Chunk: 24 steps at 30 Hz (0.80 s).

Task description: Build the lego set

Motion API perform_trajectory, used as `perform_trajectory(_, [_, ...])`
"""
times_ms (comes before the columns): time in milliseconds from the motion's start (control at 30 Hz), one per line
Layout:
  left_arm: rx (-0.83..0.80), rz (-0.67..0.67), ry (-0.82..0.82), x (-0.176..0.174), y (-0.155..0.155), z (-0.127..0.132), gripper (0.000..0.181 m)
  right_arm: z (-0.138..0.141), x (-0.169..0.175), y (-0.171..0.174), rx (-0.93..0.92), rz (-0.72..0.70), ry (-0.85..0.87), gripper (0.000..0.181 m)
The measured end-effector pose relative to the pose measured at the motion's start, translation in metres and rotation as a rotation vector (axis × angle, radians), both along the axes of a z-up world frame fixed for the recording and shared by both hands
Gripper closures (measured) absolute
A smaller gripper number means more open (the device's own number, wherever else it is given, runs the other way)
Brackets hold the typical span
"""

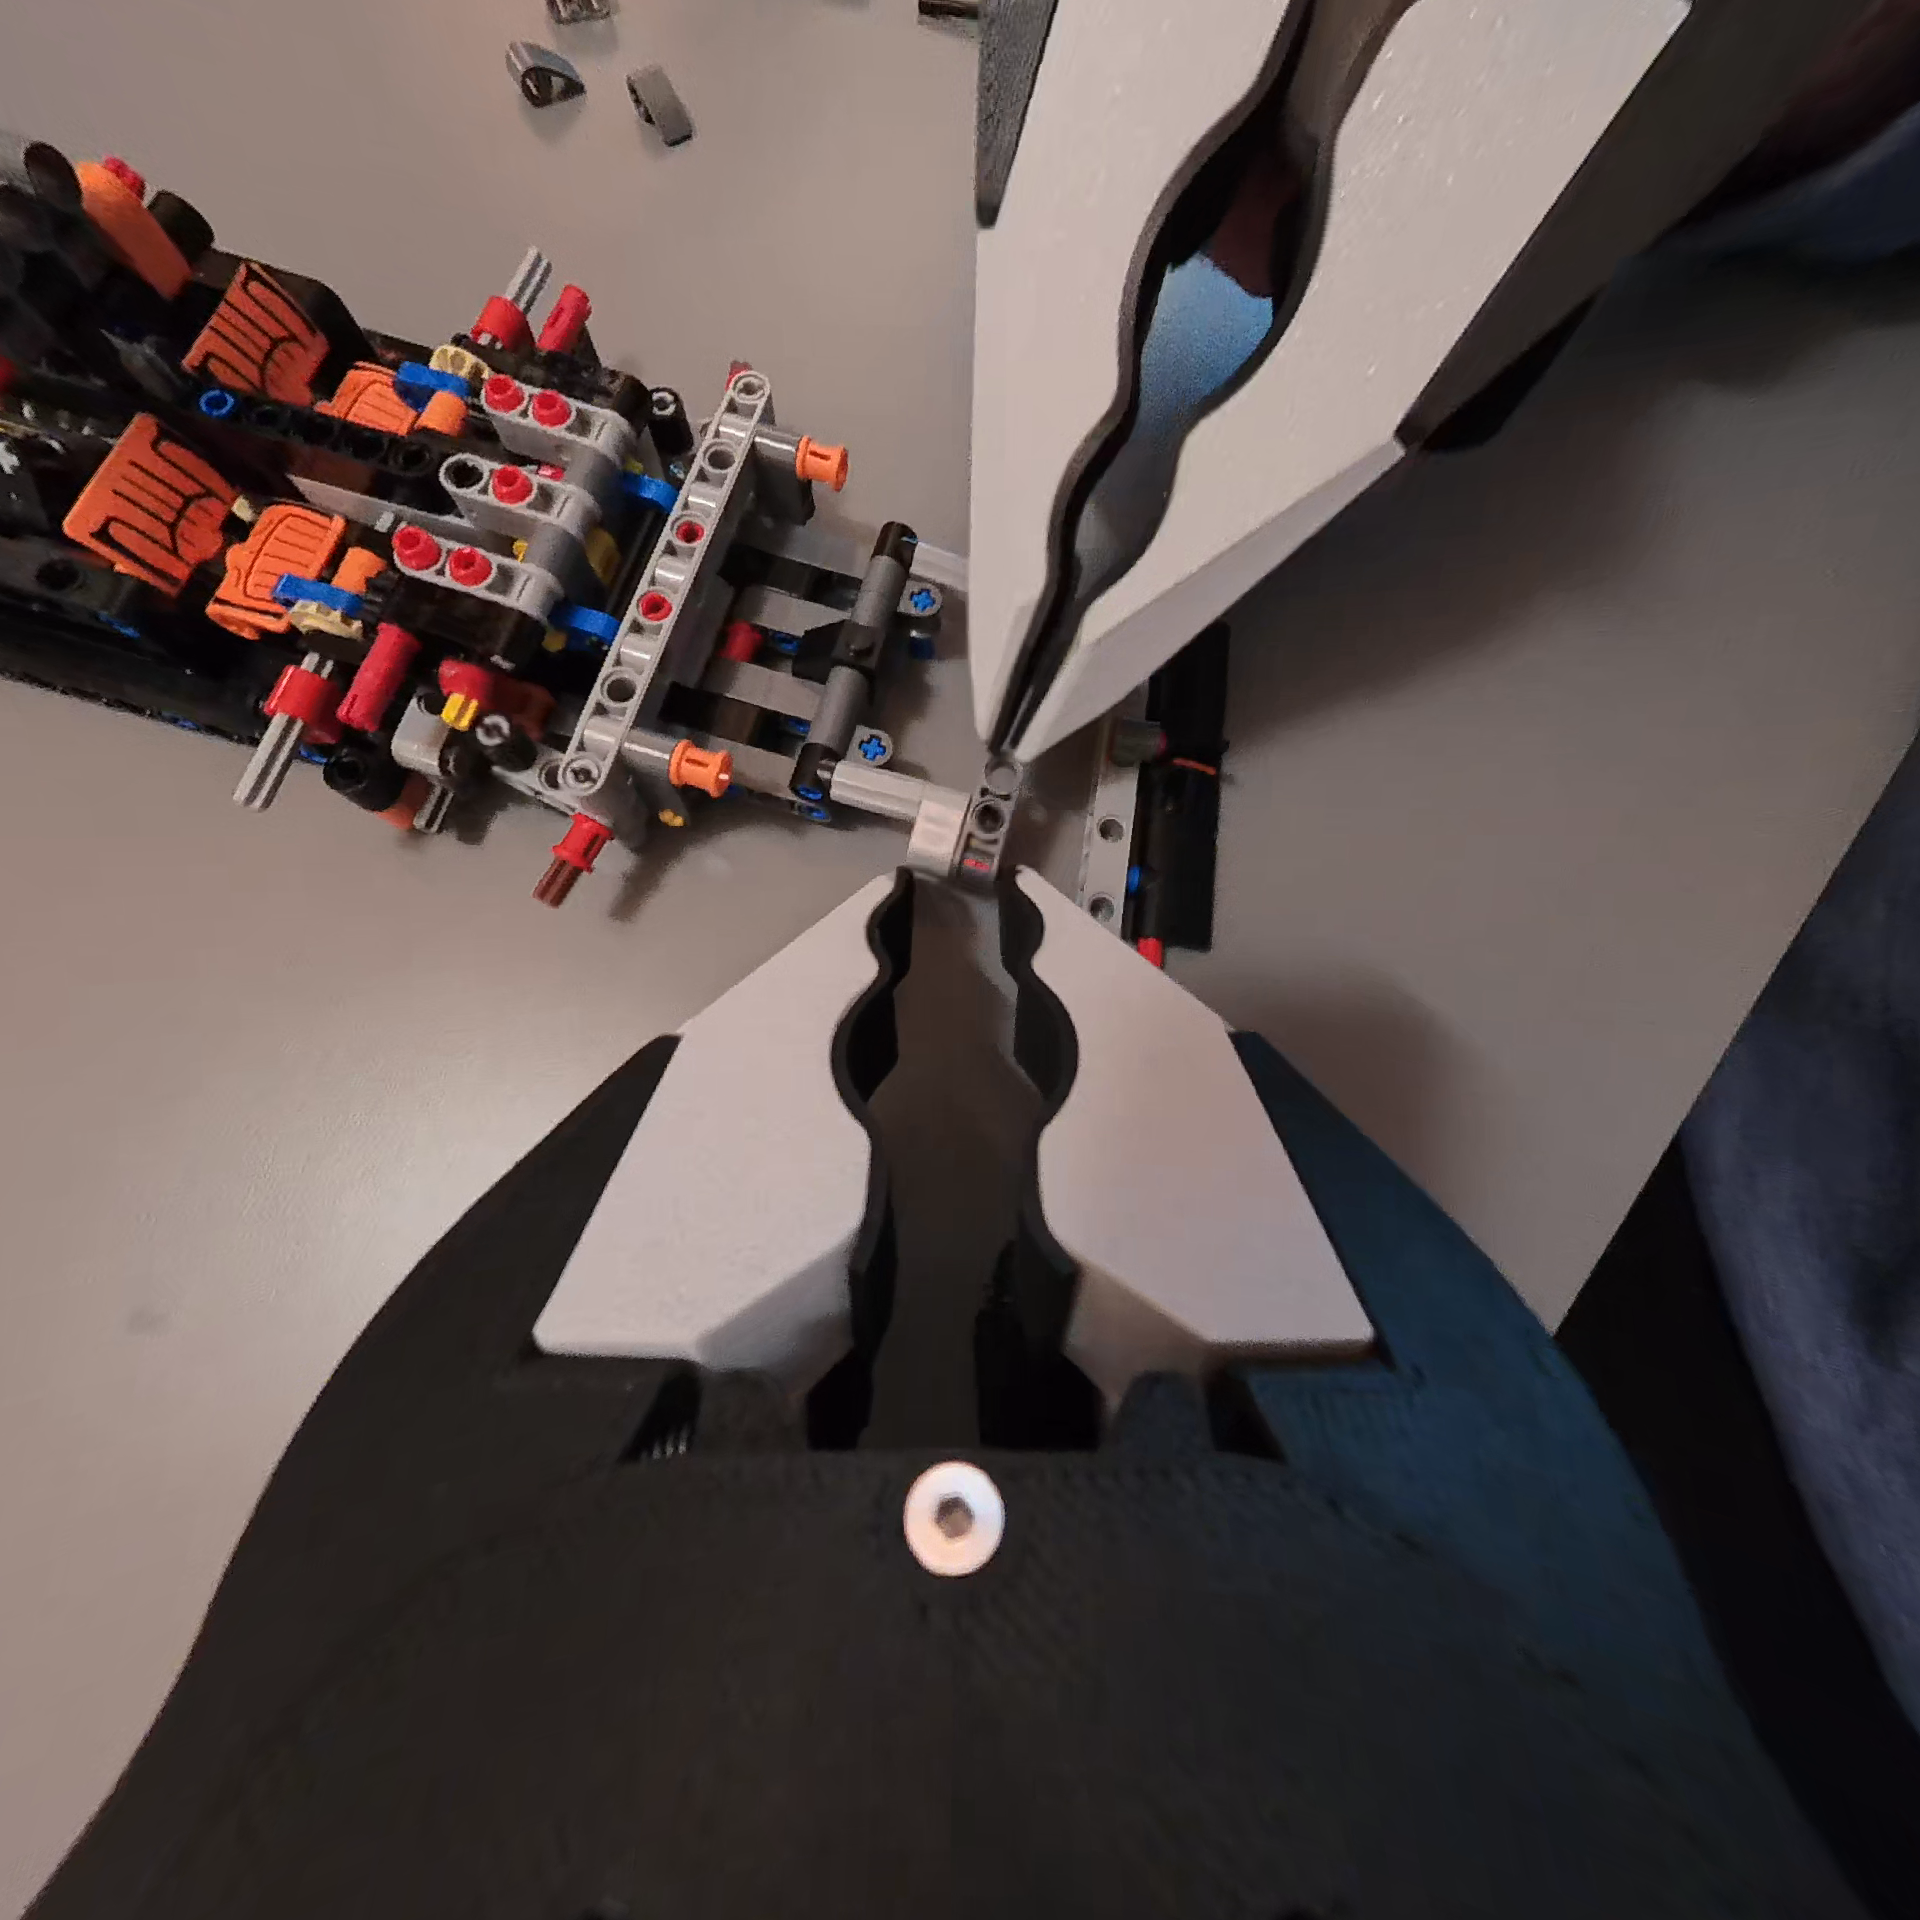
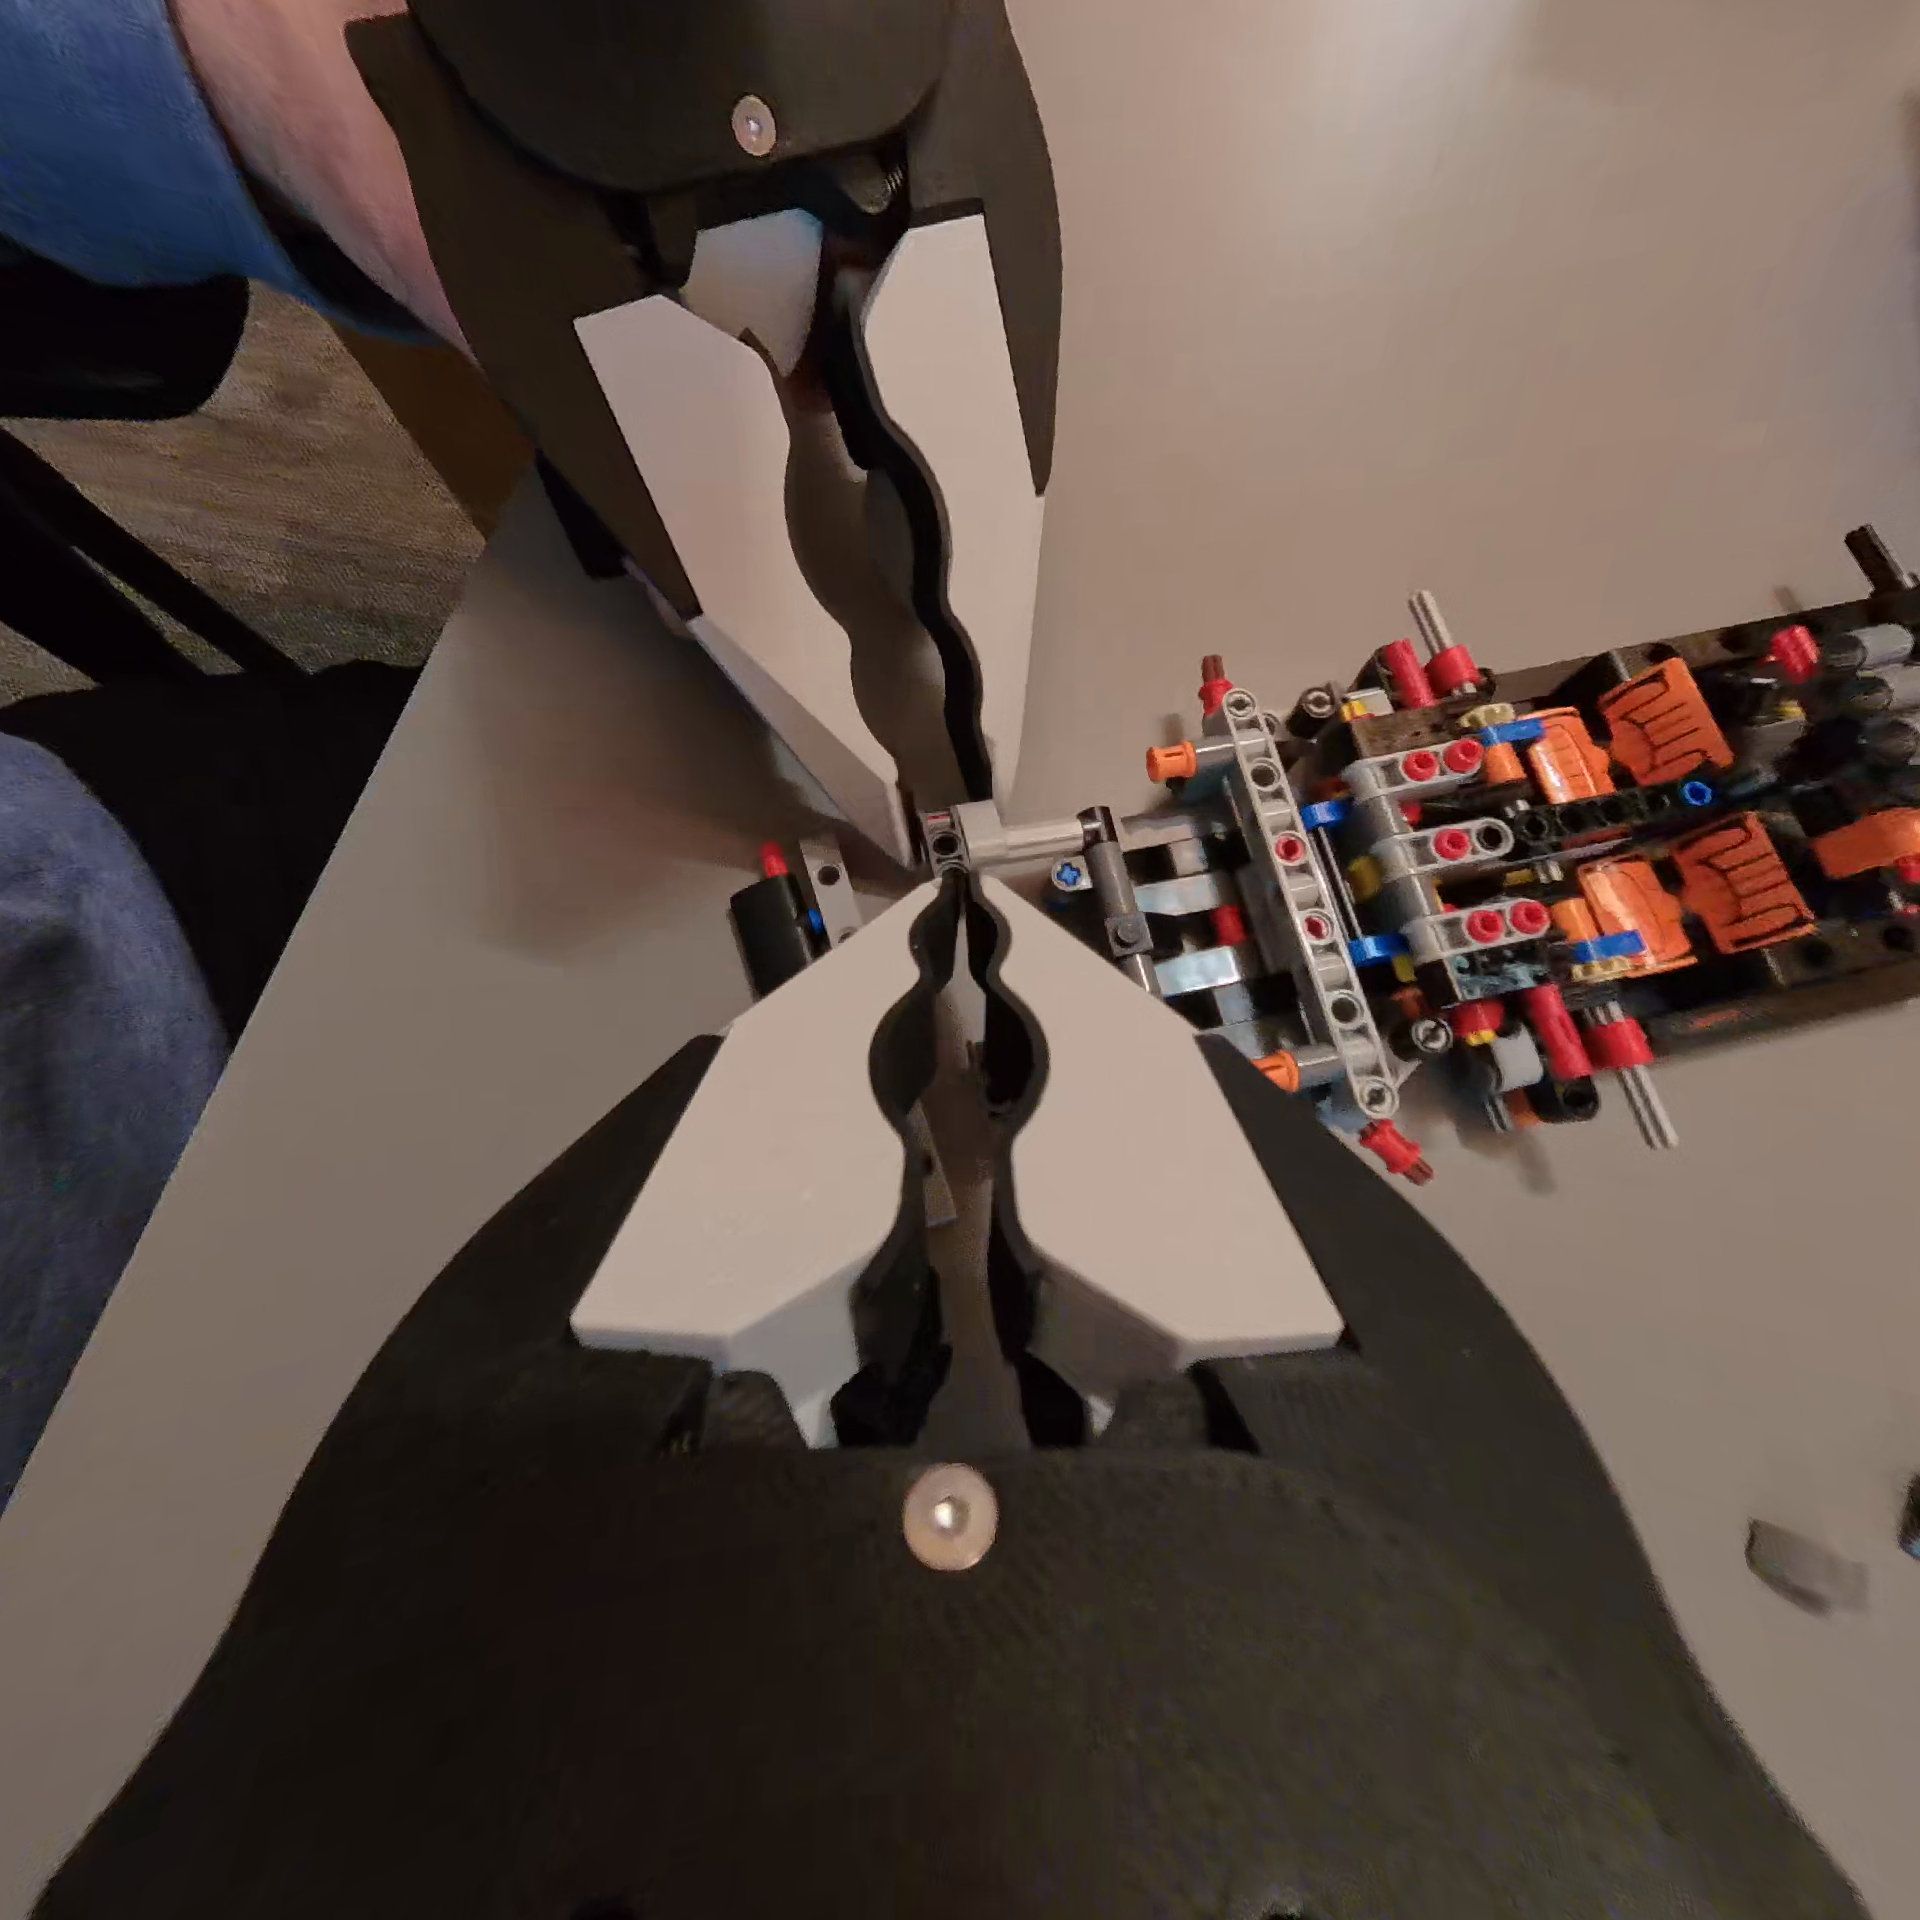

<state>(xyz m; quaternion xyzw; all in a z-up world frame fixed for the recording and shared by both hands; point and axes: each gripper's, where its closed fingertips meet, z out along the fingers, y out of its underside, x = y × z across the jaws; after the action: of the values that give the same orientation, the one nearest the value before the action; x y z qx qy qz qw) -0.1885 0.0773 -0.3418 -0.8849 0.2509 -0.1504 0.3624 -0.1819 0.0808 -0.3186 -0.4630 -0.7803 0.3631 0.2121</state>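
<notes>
The orange, black and grey Technic chassis (image 1: 416, 520) lies on the grey table; it also shows in the right wrist view (image 2: 1558, 883). A light grey arm sticks out of its near end and ends in a grey connector (image 1: 951, 831) (image 2: 982, 831) with a dark grey holed piece (image 1: 997, 805) (image 2: 943, 836) beside it. My left gripper (image 1: 961, 878) is shut on this connector end, one fingertip on each side; the right wrist view (image 2: 951, 816) shows the same. My right gripper (image 2: 958, 883) is shut, its tips touching the dark grey piece; in the left wrist view (image 1: 1003, 743) nothing shows between them.
A black and grey sub-assembly (image 1: 1174, 790) (image 2: 790, 914) lies just behind the grippers near the table edge (image 1: 1714, 935). Small loose grey pieces (image 1: 545, 73) (image 2: 1797, 1558) lie farther off. A person's legs in blue are beyond the edge. Only a small space, under 4 cm, lies between the two pairs of fingers.
</notes>
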Motion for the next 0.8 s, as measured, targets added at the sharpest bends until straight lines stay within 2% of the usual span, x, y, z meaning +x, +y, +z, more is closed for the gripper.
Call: perform_trajectory(800, [0.021, 0.007, -0.028, -0.0030, -0.0015, 0.0043, 0.168, -0.0093, -0.0010, -0.0013, 0.026, 0.017, -0.033, 0.181])
